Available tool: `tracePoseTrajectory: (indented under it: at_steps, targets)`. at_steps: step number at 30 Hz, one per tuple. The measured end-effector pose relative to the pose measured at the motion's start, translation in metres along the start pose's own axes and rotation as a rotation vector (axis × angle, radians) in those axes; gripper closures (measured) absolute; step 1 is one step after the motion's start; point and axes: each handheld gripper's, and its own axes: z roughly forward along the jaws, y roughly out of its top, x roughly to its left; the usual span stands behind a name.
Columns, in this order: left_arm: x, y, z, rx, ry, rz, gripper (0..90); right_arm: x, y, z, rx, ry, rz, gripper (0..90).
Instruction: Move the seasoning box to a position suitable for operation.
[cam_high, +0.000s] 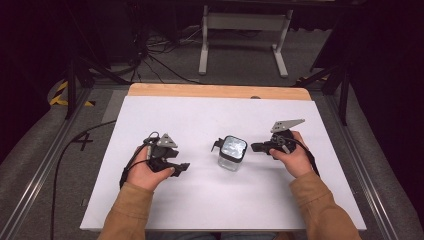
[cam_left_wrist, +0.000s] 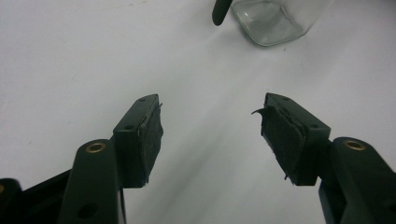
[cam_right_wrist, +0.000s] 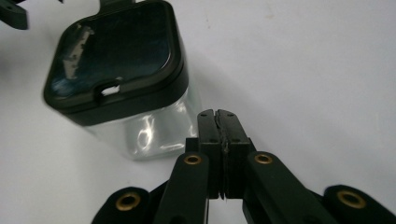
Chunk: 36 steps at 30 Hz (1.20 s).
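A clear jar (cam_high: 232, 154) with a black lid (cam_right_wrist: 116, 56) stands mid-surface (cam_high: 300, 200). Left tongs (cam_left_wrist: 212, 135) at its 9 o'clock gape wide and empty; right tongs (cam_right_wrist: 218, 122) at 3 o'clock are pressed closed, empty. The jar looks rigid, slick, breakable and light; grip its flat side walls below the lid.

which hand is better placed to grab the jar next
Probably left: the left tongs stand open, aimed at the jar across bare table. The right tongs sit closer, beside its glass wall, but are shut and must open first.
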Motion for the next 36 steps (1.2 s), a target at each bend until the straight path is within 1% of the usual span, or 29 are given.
tracePoseTrajectory:
  at_steps: [2, 4, 5, 6, 7, 10, 12, 13, 14, 16, 18, 19, 21, 22, 23, 26, 27, 28, 29, 30, 31, 32, 33, 35, 36]
  targets:
    - [0.002, -0.006, -0.004, -0.015, 0.011, -0.025, 36.8, -0.002, 0.001, 0.007, -0.006, -0.003, -0.004, 89.6]
    - [0.004, -0.011, -0.006, -0.005, 0.026, -0.036, 36.0, -0.006, 0.001, 0.015, -0.013, 0.006, 0.004, 89.6]
    - [0.005, -0.013, -0.007, -0.017, 0.034, -0.036, 35.6, -0.007, 0.001, 0.018, -0.015, 0.009, 0.000, 89.6]
    - [0.005, -0.014, -0.008, -0.008, 0.032, -0.035, 35.4, -0.008, 0.001, 0.021, -0.015, 0.016, -0.004, 89.6]
    - [0.003, -0.015, -0.008, -0.018, 0.039, -0.045, 35.1, -0.009, 0.000, 0.024, -0.012, 0.026, -0.002, 89.6]
    - [0.001, -0.018, -0.010, -0.015, 0.038, -0.041, 34.6, -0.010, 0.000, 0.032, -0.007, 0.046, -0.014, 89.6]
    - [0.000, -0.020, -0.011, -0.015, 0.041, -0.048, 34.4, -0.011, 0.001, 0.035, -0.004, 0.052, -0.020, 89.6]
    - [0.001, -0.021, -0.012, -0.007, 0.047, -0.044, 34.4, -0.012, 0.001, 0.037, -0.003, 0.053, -0.020, 89.6]
    - [0.001, -0.021, -0.012, -0.011, 0.050, -0.044, 34.4, -0.012, 0.001, 0.038, -0.003, 0.052, -0.017, 89.6]
    - [0.001, -0.022, -0.012, -0.009, 0.053, -0.050, 34.3, -0.012, 0.000, 0.038, -0.004, 0.053, -0.017, 89.6]
    - [0.001, -0.021, -0.012, -0.019, 0.054, -0.052, 34.3, -0.011, 0.000, 0.040, -0.001, 0.066, -0.020, 89.6]
    - [0.001, -0.021, -0.012, -0.004, 0.050, -0.039, 34.2, -0.011, 0.000, 0.040, 0.002, 0.061, -0.027, 89.7]
    - [0.001, -0.021, -0.011, -0.011, 0.050, -0.045, 34.1, -0.011, 0.000, 0.040, 0.002, 0.063, -0.028, 89.8]
    - [0.001, -0.020, -0.010, -0.011, 0.052, -0.038, 34.1, -0.011, 0.000, 0.040, 0.002, 0.063, -0.028, 89.8]
    - [0.001, -0.020, -0.009, -0.005, 0.045, -0.045, 34.1, -0.011, 0.000, 0.040, 0.001, 0.065, -0.028, 89.8]
    - [0.001, -0.020, -0.002, 0.004, 0.041, -0.040, 34.1, -0.010, -0.001, 0.039, 0.007, 0.070, -0.037, 90.0]
    - [0.001, -0.019, -0.001, 0.021, 0.037, -0.034, 34.1, -0.009, -0.001, 0.039, 0.011, 0.074, -0.040, 89.9]
    - [0.001, -0.019, -0.001, 0.021, 0.037, -0.034, 34.1, -0.009, -0.001, 0.039, 0.011, 0.074, -0.040, 89.9]
    - [0.001, -0.018, 0.002, 0.017, 0.035, -0.030, 34.1, -0.009, -0.001, 0.038, 0.014, 0.079, -0.040, 90.0]
    - [0.000, -0.017, 0.003, 0.026, 0.033, -0.031, 34.1, -0.008, -0.001, 0.038, 0.018, 0.087, -0.046, 90.0]
    - [-0.001, -0.015, 0.005, 0.034, 0.021, -0.016, 34.1, -0.007, -0.001, 0.038, 0.023, 0.091, -0.049, 90.0]
    - [-0.002, -0.015, 0.008, 0.019, 0.028, -0.020, 34.1, -0.005, -0.001, 0.037, 0.031, 0.097, -0.060, 90.0]
    - [-0.003, -0.013, 0.009, 0.022, 0.024, -0.010, 34.1, -0.004, -0.001, 0.037, 0.036, 0.099, -0.068, 90.0]
    - [-0.003, -0.012, 0.010, 0.026, 0.020, -0.009, 34.1, -0.002, -0.001, 0.036, 0.042, 0.101, -0.073, 90.0]
    - [-0.004, -0.010, 0.012, 0.018, 0.014, 0.001, 34.1, 0.002, 0.000, 0.035, 0.051, 0.112, -0.087, 90.0]
